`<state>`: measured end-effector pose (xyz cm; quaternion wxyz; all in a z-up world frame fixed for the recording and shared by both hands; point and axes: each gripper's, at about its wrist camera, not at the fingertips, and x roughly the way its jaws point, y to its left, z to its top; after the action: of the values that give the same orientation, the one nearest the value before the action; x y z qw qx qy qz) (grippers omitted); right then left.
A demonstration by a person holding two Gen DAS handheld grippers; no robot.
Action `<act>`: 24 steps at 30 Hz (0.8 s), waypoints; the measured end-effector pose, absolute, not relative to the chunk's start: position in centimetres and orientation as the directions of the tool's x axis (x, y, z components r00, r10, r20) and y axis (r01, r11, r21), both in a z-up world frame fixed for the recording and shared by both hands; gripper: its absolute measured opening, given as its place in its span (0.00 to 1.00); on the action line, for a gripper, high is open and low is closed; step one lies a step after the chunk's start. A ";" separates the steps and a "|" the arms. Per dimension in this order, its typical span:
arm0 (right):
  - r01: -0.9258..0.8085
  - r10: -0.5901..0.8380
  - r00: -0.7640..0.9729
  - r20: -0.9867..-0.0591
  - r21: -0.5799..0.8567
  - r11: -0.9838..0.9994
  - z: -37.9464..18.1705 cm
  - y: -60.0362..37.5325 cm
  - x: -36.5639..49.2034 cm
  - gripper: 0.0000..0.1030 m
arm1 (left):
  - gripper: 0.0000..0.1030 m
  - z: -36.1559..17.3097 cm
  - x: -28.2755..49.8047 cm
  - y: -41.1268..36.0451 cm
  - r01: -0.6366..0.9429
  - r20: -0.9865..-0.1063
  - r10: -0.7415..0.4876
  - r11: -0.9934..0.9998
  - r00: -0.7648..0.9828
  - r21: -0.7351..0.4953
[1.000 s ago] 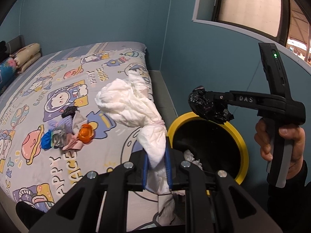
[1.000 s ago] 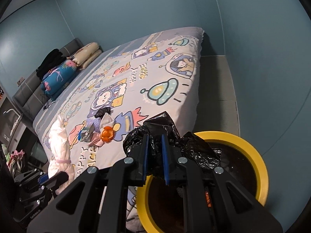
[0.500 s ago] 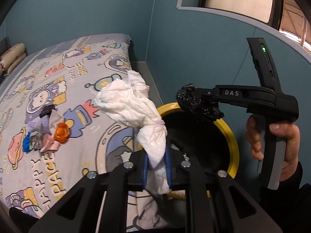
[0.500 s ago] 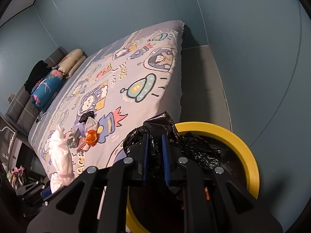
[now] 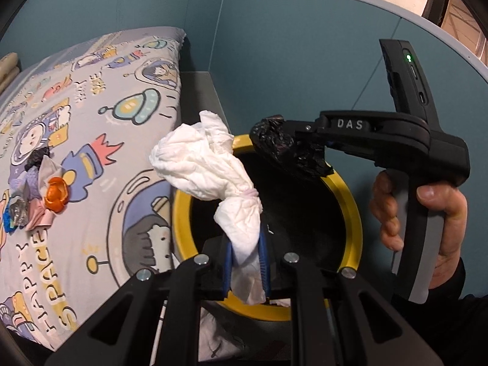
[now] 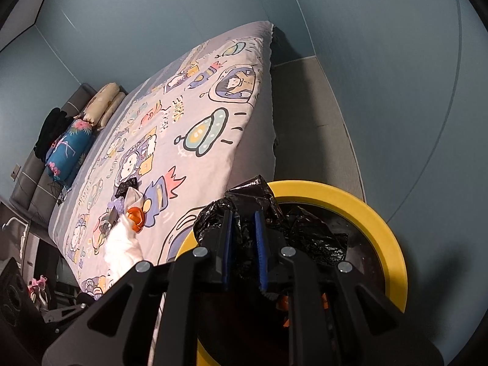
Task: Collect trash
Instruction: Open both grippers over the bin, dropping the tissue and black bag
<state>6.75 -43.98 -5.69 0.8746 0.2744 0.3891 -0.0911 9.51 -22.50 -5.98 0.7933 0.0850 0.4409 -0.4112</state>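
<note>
My left gripper (image 5: 246, 267) is shut on a crumpled white tissue wad (image 5: 210, 167) and holds it over the near rim of a yellow-rimmed black bin (image 5: 350, 201). My right gripper (image 6: 244, 250) is shut on a crumpled black plastic bag (image 6: 259, 195) above the bin's (image 6: 381, 222) left rim; the bag also shows in the left wrist view (image 5: 286, 149), over the bin's far side. A small pile of trash with an orange piece (image 5: 56, 193) lies on the bed (image 5: 91, 97); it also shows in the right wrist view (image 6: 135, 215).
The bin stands on the grey floor strip (image 6: 311, 116) between the bed's edge and the blue wall (image 5: 305, 61). Pillows (image 6: 76, 134) lie at the bed's head. A window frame (image 5: 381, 3) is high on the wall.
Both grippers have moved toward the bin with their loads. The tissue wad, earlier over the bed's edge, now hangs over the bin's opening; the black bag stays over the bin.
</note>
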 end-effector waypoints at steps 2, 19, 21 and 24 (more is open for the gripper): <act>0.376 0.056 0.680 -0.731 0.413 0.830 -5.8 -44.2 6.8 0.15 | 0.13 -6.3 9.4 -22.7 0.731 -0.772 -0.579 0.641 0.262 -0.233; 0.425 0.025 0.701 -0.712 0.446 0.787 -5.2 -46.0 5.8 0.40 | 0.47 -5.6 9.2 -21.8 0.727 -0.739 -0.627 0.625 0.249 -0.285; 0.427 0.018 0.705 -0.709 0.444 0.788 -4.9 -46.1 5.6 0.41 | 0.53 -5.4 9.4 -21.4 0.725 -0.732 -0.632 0.626 0.255 -0.288; 0.425 0.016 0.712 -0.702 0.449 0.786 -4.6 -46.2 5.4 0.44 | 0.59 -5.0 9.5 -20.9 0.720 -0.726 -0.630 0.636 0.277 -0.277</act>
<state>5.40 -46.24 -4.57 0.8733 0.3054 0.3611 -0.1171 9.50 -20.87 -5.04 0.7973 0.0528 0.4272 -0.4232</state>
